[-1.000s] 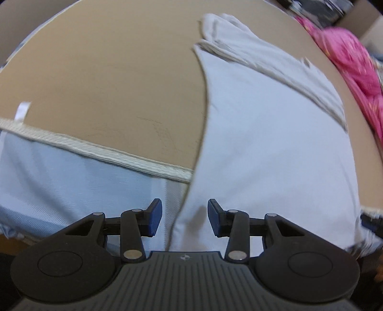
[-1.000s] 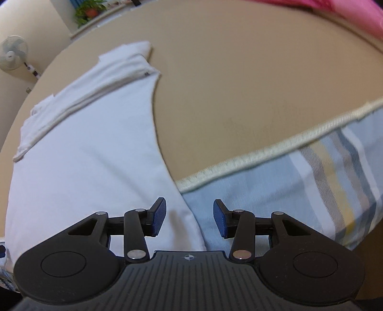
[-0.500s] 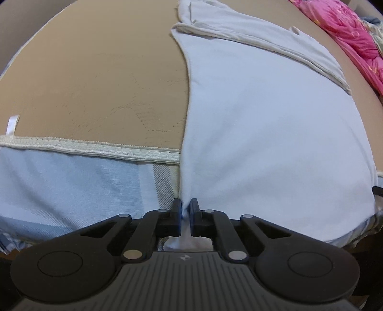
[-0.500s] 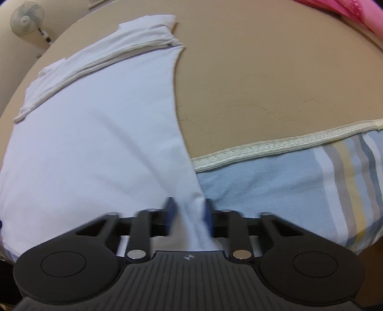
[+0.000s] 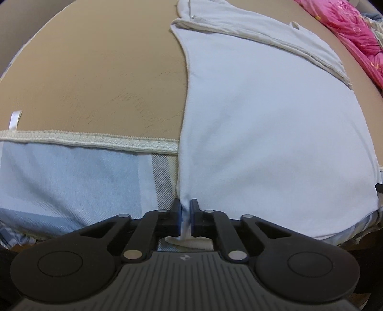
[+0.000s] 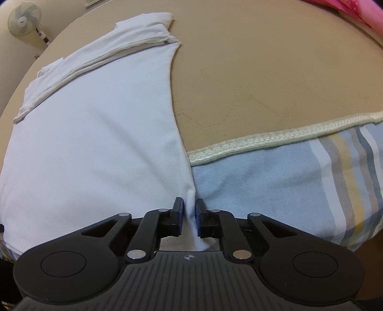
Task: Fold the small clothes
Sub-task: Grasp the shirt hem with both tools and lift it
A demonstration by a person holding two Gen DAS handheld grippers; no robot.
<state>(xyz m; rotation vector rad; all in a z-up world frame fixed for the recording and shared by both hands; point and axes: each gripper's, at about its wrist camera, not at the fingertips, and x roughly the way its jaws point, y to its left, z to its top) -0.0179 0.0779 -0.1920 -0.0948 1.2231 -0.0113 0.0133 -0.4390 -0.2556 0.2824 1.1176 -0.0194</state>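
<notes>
Presently, one white garment (image 5: 275,134) is lying flat on the tan bed top (image 5: 95,71), its near hem hanging over the edge onto the striped blue sheet (image 5: 71,181). Both tongs are pinching that near hem. The left tongs (image 5: 184,216) are standing almost fully closed, a thin fold of the garment's left bottom corner caught between the blue pads. The right tongs (image 6: 189,216) are likewise nearly closed, gripping the garment's right bottom corner (image 6: 190,210).

From each pair of tongs the garment is running away toward 12 o'clock, so its long axis is lying along the pointing direction of both. In the left view the cloth is spreading toward 1 o'clock; in the right view, toward 11 o'clock. The folded-over band at the far end (image 5: 263,31) is sitting at 12 to 1 o'clock. Neither hand is nearer: each is holding its own corner, so a fold would probably carry the hem toward 12 o'clock onto that far end.

Count: one white garment, two tongs, one pink cloth (image 5: 354,36) at 2 o'clock in the left view, one fan (image 6: 22,20) at 10 o'clock in the right view.
</notes>
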